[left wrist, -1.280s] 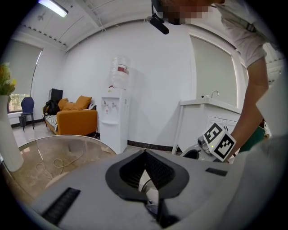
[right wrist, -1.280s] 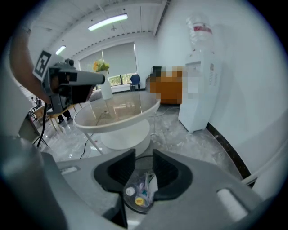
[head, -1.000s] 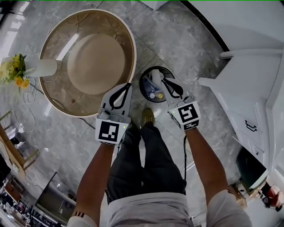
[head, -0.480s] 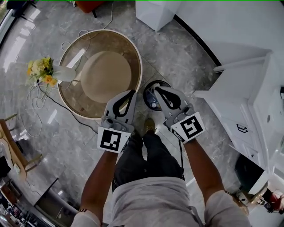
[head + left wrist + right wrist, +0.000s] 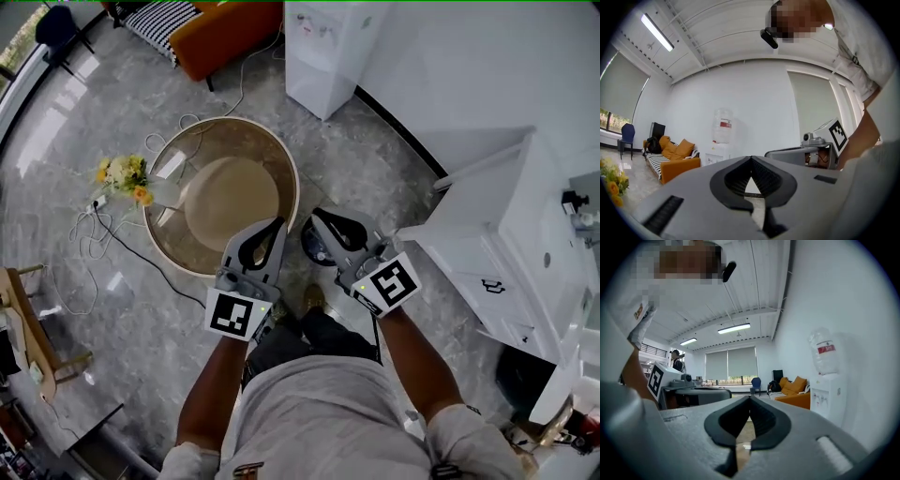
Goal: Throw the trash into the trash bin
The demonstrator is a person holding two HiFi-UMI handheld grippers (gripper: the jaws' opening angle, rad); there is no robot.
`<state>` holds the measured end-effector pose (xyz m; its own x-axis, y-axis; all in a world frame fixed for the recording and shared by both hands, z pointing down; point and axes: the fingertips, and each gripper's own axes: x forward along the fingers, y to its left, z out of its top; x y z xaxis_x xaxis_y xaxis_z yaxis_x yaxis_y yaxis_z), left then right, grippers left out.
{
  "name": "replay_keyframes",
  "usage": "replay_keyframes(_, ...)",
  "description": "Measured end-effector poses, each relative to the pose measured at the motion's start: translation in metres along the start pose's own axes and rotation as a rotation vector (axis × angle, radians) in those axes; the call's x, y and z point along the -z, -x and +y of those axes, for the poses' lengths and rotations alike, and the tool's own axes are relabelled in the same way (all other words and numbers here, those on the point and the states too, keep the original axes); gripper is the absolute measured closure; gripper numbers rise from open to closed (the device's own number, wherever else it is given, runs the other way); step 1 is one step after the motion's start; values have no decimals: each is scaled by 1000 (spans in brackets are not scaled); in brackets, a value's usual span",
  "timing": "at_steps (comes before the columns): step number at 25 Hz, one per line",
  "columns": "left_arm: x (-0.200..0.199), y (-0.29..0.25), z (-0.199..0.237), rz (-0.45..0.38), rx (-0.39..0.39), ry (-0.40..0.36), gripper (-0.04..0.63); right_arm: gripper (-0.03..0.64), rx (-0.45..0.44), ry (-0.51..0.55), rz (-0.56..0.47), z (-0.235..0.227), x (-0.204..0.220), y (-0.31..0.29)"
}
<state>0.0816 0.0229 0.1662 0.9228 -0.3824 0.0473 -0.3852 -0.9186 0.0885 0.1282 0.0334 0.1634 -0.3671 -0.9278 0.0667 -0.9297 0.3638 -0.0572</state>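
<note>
Head view: the left gripper (image 5: 277, 225) and right gripper (image 5: 321, 216), both pinched closed on nothing, are being raised away from the trash bin (image 5: 310, 244) beneath them, where the trash is apparently already lying.

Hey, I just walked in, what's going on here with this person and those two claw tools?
A person stands on the grey marble floor, holding a claw tool in each hand, both pointing level ahead. The left claw and the right claw are shut, with nothing between them. The small dark round trash bin sits on the floor below, partly hidden by the right claw, beside the round glass table. No trash is being held.
</note>
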Motion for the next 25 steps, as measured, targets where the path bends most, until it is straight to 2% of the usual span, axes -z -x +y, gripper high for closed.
replay_keyframes(4,-41,-1,-9,-93,7,-24,595,615,-15,-10,-47,6,-28,8)
replay_keyframes(11,-56,11,-26,-56,22,-43,595,615,-29,-15,-76,22,-47,25)
replay_keyframes(25,-73,4,-39,-88,50,-51,595,617,-11,54,-94,20,-66,32)
